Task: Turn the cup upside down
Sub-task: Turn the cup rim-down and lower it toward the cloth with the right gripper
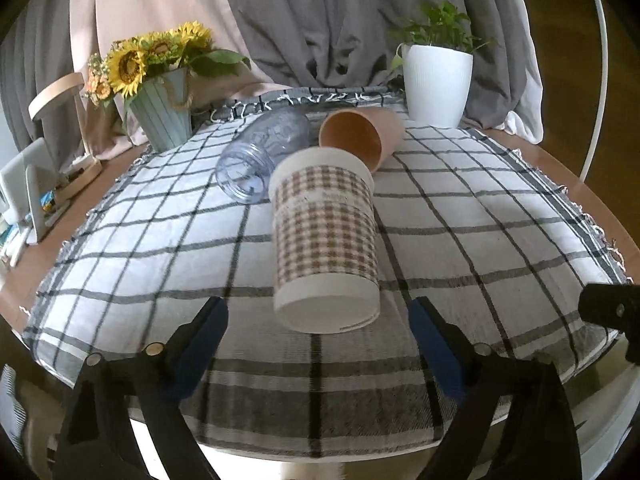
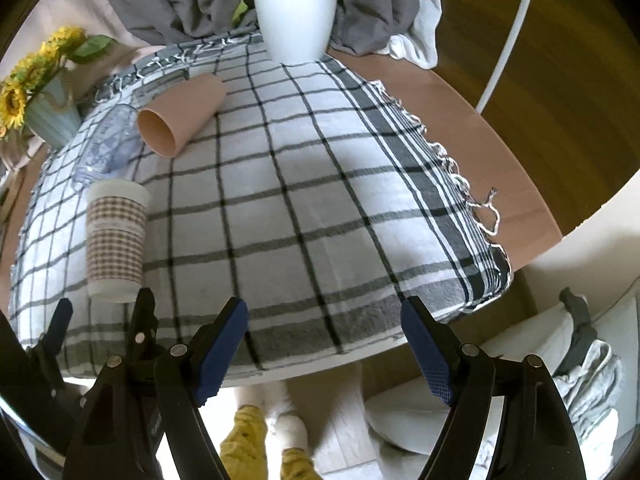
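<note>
On the checked-cloth bench (image 1: 460,216), brown-gingham-sleeved white paper cup (image 1: 326,240) lies sideways just ahead of left tongs (image 1: 318,334), both tongs apart, empty; looks light, crushable, grip sleeve gently.

Left gripper (image 1: 318,312) and right gripper (image 2: 324,312): jaws apparently spread.

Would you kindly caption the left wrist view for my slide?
Open left gripper faces a checked paper cup lying on its side on the plaid tablecloth.
</note>
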Tool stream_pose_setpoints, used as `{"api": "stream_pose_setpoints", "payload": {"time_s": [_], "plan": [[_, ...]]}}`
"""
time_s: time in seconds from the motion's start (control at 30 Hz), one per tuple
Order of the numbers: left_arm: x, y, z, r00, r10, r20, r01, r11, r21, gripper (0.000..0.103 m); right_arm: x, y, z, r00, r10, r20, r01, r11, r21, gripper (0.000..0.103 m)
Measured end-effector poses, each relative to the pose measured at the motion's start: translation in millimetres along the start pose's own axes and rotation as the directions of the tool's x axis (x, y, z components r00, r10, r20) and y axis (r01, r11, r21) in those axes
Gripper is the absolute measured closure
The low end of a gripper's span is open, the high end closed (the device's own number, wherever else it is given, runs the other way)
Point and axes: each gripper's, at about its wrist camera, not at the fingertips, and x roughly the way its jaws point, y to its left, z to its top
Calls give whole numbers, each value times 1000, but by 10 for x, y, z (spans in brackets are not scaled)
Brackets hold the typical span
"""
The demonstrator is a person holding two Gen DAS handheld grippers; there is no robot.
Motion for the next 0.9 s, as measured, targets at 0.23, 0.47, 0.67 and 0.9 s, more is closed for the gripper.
{"api": "stream_pose_setpoints", "payload": {"time_s": [0.23,0.47,0.67,0.9], "plan": [[111,-44,-12,1000,-12,11,12,1000,-7,28,104,-66,-63,1000,-10,-29,10,1000,22,24],[110,-37,20,999,-37,24,37,999,-14,45,117,-63,-84,999,-4,-34,5,1000,28,24],[86,-34,66,999,-49,23,49,999,-2,49,113,-46,-82,999,1,-33,0,1000,31,24],[-110,24,174,996,-68,55,68,998,-2,49,17,2,-66,1000,26,-17,-25,999,27,24]]}}
